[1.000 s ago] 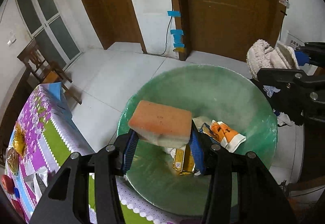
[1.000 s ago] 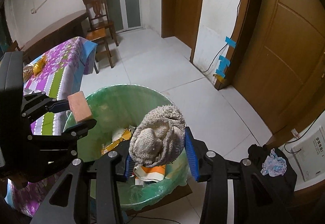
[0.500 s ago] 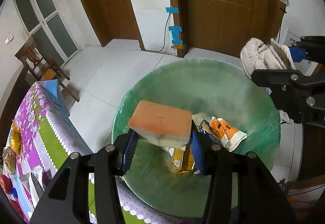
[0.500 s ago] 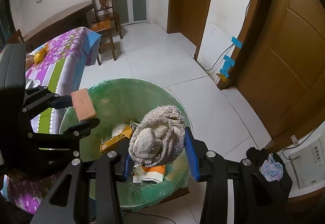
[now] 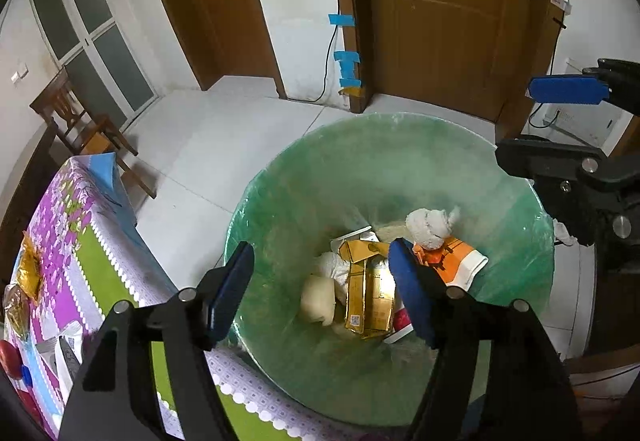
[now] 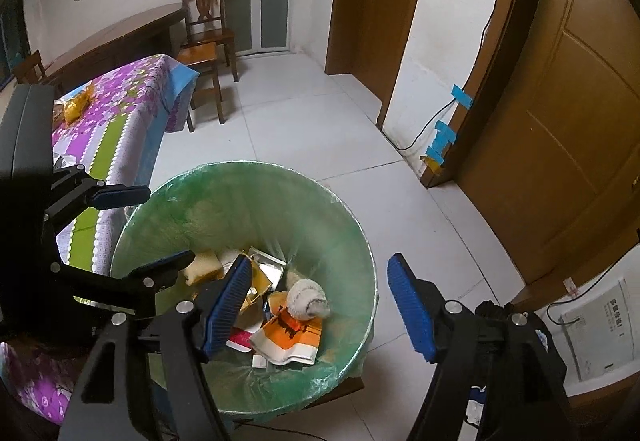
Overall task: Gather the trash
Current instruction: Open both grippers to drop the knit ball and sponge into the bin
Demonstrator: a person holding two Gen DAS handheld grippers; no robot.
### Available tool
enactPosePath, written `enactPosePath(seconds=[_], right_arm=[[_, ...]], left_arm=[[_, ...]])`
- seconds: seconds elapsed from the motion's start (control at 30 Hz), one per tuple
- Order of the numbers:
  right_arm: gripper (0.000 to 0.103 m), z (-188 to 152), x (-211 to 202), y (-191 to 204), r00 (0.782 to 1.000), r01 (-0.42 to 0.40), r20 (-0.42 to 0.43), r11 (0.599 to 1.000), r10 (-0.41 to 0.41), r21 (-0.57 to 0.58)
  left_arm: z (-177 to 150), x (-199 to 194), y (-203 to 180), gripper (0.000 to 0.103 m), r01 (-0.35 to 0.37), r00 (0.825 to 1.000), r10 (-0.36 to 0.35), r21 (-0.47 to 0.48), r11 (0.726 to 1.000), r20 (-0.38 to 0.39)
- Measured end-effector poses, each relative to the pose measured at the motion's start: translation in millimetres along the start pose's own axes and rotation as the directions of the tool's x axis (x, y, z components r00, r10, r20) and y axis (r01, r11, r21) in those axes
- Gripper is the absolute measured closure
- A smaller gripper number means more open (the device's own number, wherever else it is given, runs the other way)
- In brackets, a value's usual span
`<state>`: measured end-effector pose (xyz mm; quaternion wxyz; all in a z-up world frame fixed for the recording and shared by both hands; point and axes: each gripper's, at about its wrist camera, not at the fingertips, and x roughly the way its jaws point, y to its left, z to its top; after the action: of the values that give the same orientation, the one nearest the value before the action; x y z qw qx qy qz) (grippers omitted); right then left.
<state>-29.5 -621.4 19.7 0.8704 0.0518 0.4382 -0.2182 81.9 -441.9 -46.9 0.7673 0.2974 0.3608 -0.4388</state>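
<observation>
Green-lined bin: stands on the floor beside the table.
Left gripper: jaws opening, nothing between them.
Right gripper: jaws opening, empty.
Sponge: inside the bin.
Knitted rag: on the wrappers inside.

Thin glossy plastic lines the bin; the door is smooth wood.

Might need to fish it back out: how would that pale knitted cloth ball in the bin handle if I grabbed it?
The knitted cloth ball looks soft and bunched, so it would likely squash and sag. It probably weighs little, resting atop the orange-and-white wrapper without flattening it. Its rough weave should resist slipping, though a loose end may unravel.
</observation>
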Motion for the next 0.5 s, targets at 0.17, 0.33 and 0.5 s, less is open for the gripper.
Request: enactPosePath(seconds=[0.17,0.33,0.5], right_arm=[[0.032,-3,-1,-2,1.0,0.009,0.0,1.0,-0.009,0.005],[0.032,-8,-11,-4,0.999,0.016,0.048,0.999,-0.018,0.037],[0.032,-14,-27,3,0.99,0.02,0.137,0.997,-0.03,0.073]], left_arm=[[-2,-5,1,0.036,0.002,1.0,-0.002,-0.004,1.0,0.006],[-9,-16,9,0.036,-0.018,0.999,0.02,-0.048,0.999,0.032],[-22,-36,21,0.033,-0.132,0.985,0.142,-0.105,0.986,0.098]])
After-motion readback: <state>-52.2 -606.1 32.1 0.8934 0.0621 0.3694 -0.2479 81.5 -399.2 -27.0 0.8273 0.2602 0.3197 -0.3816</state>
